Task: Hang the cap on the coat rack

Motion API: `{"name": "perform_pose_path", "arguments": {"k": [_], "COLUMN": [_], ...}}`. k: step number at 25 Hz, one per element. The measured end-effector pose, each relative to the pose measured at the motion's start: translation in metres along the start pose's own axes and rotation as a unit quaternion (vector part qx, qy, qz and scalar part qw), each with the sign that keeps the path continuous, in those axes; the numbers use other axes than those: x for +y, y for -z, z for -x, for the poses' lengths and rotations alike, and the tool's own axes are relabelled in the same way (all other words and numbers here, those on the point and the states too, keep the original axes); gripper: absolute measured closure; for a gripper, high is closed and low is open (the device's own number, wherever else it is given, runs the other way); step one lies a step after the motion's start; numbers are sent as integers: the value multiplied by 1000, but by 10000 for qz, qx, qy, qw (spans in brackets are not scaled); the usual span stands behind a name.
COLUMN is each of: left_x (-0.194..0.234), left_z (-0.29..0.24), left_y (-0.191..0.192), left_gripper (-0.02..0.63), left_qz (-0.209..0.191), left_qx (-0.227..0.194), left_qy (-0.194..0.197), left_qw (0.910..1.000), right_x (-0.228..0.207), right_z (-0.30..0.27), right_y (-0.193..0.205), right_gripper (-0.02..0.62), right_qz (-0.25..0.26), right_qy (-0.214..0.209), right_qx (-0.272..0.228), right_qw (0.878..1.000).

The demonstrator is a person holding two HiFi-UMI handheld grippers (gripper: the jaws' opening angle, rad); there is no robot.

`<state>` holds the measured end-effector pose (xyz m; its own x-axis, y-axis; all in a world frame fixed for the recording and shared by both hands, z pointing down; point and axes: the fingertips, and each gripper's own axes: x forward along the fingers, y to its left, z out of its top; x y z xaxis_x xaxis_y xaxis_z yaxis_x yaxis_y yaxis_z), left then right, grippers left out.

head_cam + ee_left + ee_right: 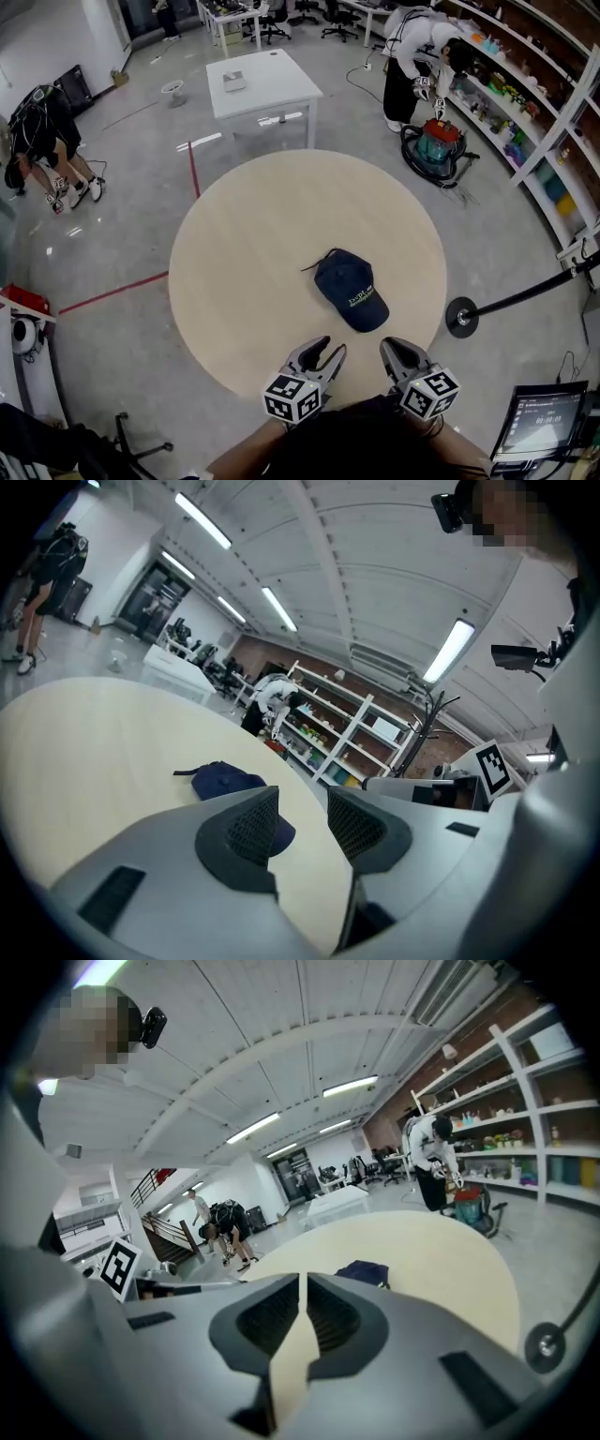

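Observation:
A navy cap (350,289) lies flat on the round wooden table (244,244), right of centre, its brim pointing toward me. Both grippers hover at the table's near edge, short of the cap. My left gripper (326,348) is open with nothing between its jaws; in the left gripper view the cap (220,778) lies beyond the left gripper (302,805). My right gripper (390,346) is shut and empty, and the right gripper view has the cap (364,1272) just past the right gripper (302,1281). The black coat rack (461,317) stands on the floor to the table's right.
A white square table (262,84) stands beyond the round one. At the right are shelves (548,112), a person bent over a vacuum cleaner (441,145), and a monitor (544,422). Another person (42,141) bends down at far left. Red tape lines (112,292) cross the floor.

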<state>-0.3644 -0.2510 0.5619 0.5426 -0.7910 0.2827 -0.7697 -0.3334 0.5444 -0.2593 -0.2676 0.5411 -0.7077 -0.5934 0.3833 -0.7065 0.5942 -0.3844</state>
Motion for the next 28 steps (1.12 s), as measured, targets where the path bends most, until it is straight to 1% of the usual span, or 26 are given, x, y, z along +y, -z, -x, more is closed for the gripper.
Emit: {"name": "perform_pose_path", "arguments": {"k": [3,5,9,12,13,16,18,21,25,28], "left_x": [17,26,41,48,50,57,60,66,78,95], "left_z": [-8,-14,-27,-33,-35,-44,-53,-62,-70,-76], "left_y": [-4,-4,1,-1,-1,1,2,6,15,18], "left_gripper": [436,436,435,435,435,434,434,434,434,434], "left_qz": [122,271,557,651,677,748,765,900,1376,1580], "left_qx": [18,80,204,241,257,317,344,342,310,267], "left_qy": [-130,-225,-446,-647,-704,-791,-790,-826,-953,-1093], "left_qw": [9998,9993,9972,9955,9949,9935,9933,9919,9854,9810], "right_x": [-15,-26,-49,-59,-62,-73,-81,-95,-115,-129], "right_z": [-14,-22,-39,-55,-61,-82,-94,-106,-115,-126], "right_y": [-14,-20,-24,-27,-28,-30,-29,-21,-9,-5], "right_gripper": [589,546,544,543,533,464,443,439,439,439], "right_qz": [84,131,30,-22,-10,17,37,10,-261,-435], "right_qy": [91,113,73,21,22,6,-29,-92,-167,-170], "right_qx": [-85,-65,8,90,118,227,329,532,850,972], "right_qw": [9999,9998,10000,10000,9999,9997,9994,9985,9959,9942]}}
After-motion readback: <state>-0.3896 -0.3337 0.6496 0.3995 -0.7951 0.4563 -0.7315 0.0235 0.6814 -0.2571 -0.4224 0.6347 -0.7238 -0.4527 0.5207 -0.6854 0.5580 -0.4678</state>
